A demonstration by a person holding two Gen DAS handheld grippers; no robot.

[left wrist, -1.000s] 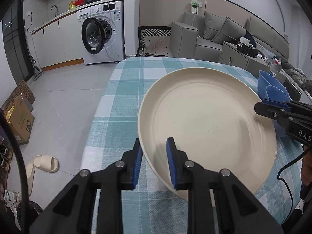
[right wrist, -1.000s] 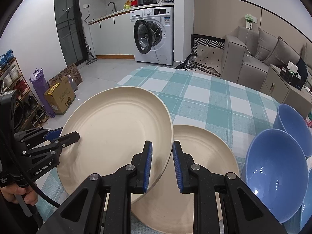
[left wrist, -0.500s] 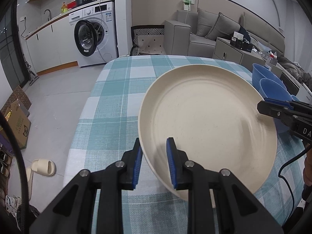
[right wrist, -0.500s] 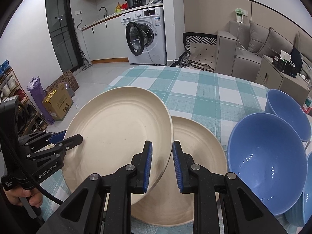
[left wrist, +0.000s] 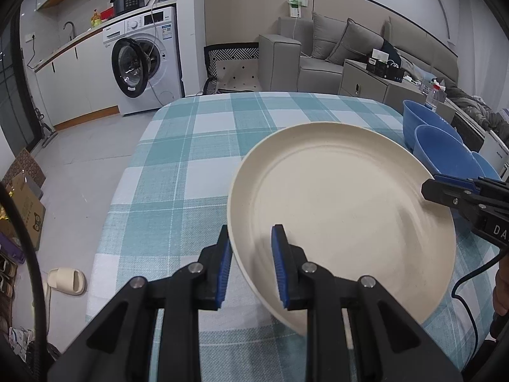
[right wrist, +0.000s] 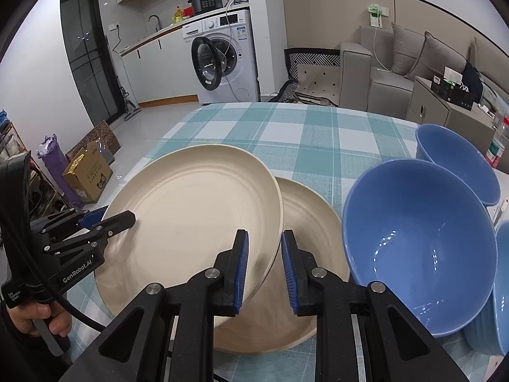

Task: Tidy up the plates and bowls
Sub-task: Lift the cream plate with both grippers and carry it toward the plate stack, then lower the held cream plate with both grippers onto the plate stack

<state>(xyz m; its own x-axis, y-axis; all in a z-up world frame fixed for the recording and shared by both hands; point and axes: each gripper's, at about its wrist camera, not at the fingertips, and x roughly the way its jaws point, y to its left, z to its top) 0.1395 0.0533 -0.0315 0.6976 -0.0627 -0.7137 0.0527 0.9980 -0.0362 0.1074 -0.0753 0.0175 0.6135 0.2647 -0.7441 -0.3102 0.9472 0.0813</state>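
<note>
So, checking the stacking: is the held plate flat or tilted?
Tilted. The held plate slopes over the lower plate, gripped at opposite rims by the left gripper and right gripper.

two cream plates (right wrist: 191,222) (right wrist: 311,242) — seemingly three blue bowls (right wrist: 420,254) (right wrist: 458,165) (right wrist: 502,286)

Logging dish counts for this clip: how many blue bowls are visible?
3. A large round blue bowl nearest the right gripper, another blue bowl behind it, and a third cut off at the right edge; more may be hidden.
</note>
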